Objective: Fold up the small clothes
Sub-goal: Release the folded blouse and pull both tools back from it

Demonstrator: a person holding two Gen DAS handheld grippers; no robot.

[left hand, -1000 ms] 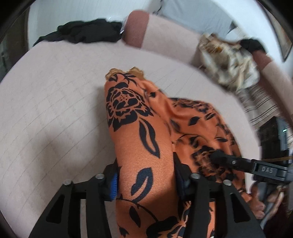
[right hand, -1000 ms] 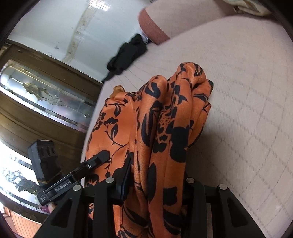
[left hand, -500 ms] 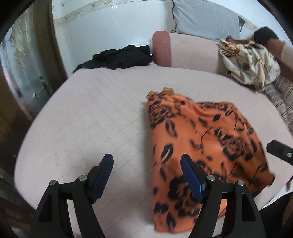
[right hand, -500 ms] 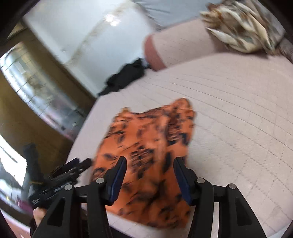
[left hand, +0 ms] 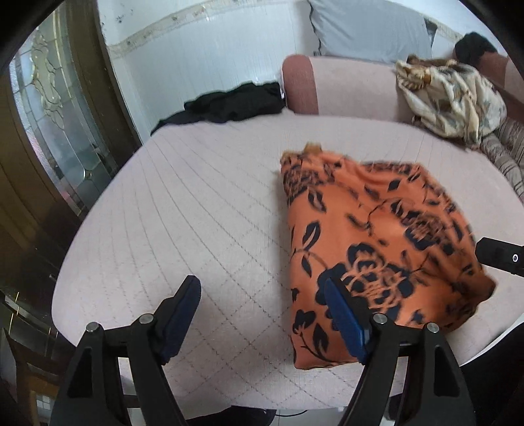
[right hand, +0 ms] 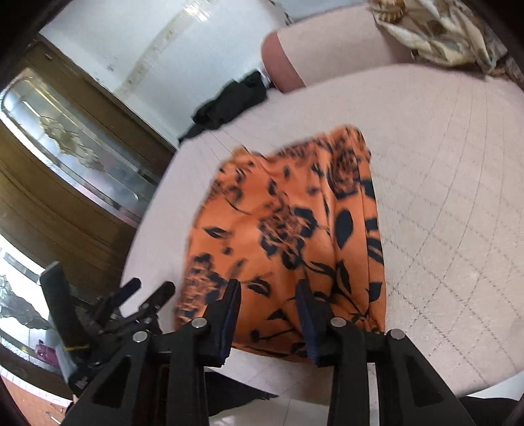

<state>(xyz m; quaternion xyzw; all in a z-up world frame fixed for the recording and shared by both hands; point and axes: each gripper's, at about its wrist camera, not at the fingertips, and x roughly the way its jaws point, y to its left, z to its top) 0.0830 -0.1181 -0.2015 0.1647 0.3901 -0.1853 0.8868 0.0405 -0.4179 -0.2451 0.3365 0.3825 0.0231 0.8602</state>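
An orange garment with black flowers lies folded flat near the front edge of the pale pink quilted cushion; it also shows in the right wrist view. My left gripper is open and empty, above the cushion just left of the garment, its right finger over the cloth's edge. My right gripper is open and empty, above the garment's near edge. The left gripper also shows at the lower left of the right wrist view.
A black garment lies at the cushion's far edge. A cream patterned garment is heaped on the sofa back at the right, with a grey pillow behind. A wooden glass-panelled door stands at the left.
Both grippers have let go of the orange garment and pulled back and up. The garment has dropped flat onto the cushion.
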